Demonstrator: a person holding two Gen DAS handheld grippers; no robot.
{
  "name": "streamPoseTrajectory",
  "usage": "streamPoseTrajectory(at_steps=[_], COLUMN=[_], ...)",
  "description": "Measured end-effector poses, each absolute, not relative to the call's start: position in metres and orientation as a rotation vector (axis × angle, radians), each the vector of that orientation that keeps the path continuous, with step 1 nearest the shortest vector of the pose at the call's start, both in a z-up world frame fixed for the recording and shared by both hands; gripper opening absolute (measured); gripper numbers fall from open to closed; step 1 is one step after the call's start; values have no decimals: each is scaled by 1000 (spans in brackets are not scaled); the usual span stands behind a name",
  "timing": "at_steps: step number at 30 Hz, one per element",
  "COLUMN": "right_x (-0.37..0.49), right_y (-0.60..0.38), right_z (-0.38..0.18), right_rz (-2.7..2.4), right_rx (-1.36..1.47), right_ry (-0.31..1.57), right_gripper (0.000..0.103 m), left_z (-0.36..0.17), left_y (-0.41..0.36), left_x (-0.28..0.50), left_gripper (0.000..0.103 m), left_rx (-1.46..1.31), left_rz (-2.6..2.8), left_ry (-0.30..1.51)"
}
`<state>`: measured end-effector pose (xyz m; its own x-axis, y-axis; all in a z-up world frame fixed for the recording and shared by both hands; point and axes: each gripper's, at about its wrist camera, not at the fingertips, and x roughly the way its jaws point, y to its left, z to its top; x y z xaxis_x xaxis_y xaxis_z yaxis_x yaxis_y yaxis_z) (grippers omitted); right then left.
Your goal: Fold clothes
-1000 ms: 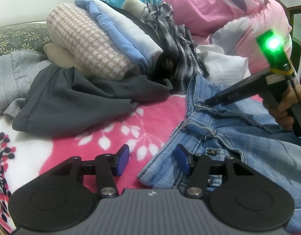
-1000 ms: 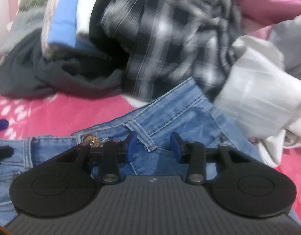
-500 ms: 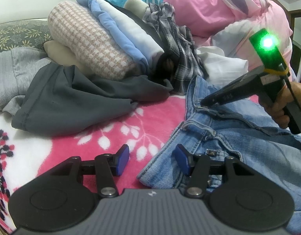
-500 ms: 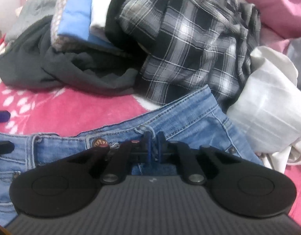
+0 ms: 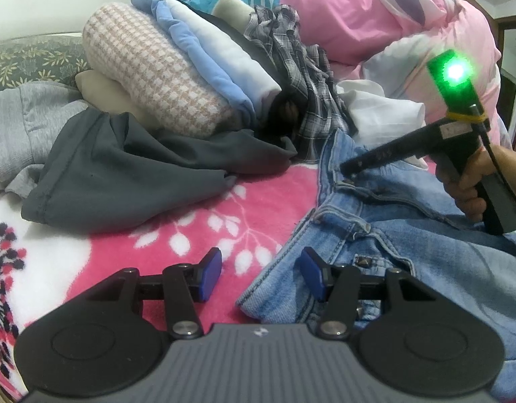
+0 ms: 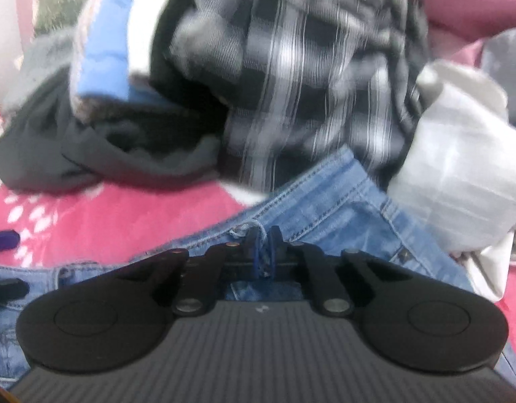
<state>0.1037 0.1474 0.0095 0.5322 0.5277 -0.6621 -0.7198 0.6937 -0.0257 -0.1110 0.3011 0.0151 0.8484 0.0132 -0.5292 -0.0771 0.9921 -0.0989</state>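
Right, near to far across the bed.
Left gripper (image 5: pixel 261 270): black two-finger tool with blue pads, jaws spread apart, gripping nothing, low over the bedding.
Left pads: one above bare blanket, the other (image 5: pixel 310 272) over the near corner of the denim; contact cannot be told.
Pink fleece blanket with white leaf print (image 5: pixel 197 221): spread flat underneath everything.
Faded blue denim jeans (image 5: pixel 409 245): lying on the blanket, waistband toward the heap of clothes, belt loops and a metal rivet showing.
Right gripper (image 6: pixel 262 245): jaws just closed, now clenched on the jeans' waistband at a belt loop, denim pinched between the blue pads.
Right hand (image 5: pixel 466 184): wrapped round the black handle, green lamp glowing on top.
Dark grey crumpled garment (image 5: pixel 123 171): sprawled on the blanket left of the jeans.
Light grey knit piece (image 5: pixel 26 127): at the far left, partly under the dark grey one.
Folded stack: beige-and-white houndstooth bundle (image 5: pixel 150 80), light blue and white layers on top.
Black-and-white plaid shirt (image 6: pixel 291 77): bunched just behind the waistband, blurred in the right wrist view.
White crumpled cloth (image 6: pixel 459 174): right of the plaid, touching the jeans.
Pink quilt (image 5: pixel 358 16): piled farthest back.
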Motion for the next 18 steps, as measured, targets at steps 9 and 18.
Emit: streamPoseTrajectory(at_steps=[9, 18], right_x=[114, 123], right_y=[149, 171], right_z=[10, -8], right_rz=[780, 779], right_rx=[-232, -271], right_ry=[668, 672], right_gripper=[4, 5], left_z=[16, 15], left_y=[303, 302], left_x=[-111, -108], left_gripper=[54, 54], left_rx=[-130, -116], left_rz=[50, 60], left_ry=[555, 556])
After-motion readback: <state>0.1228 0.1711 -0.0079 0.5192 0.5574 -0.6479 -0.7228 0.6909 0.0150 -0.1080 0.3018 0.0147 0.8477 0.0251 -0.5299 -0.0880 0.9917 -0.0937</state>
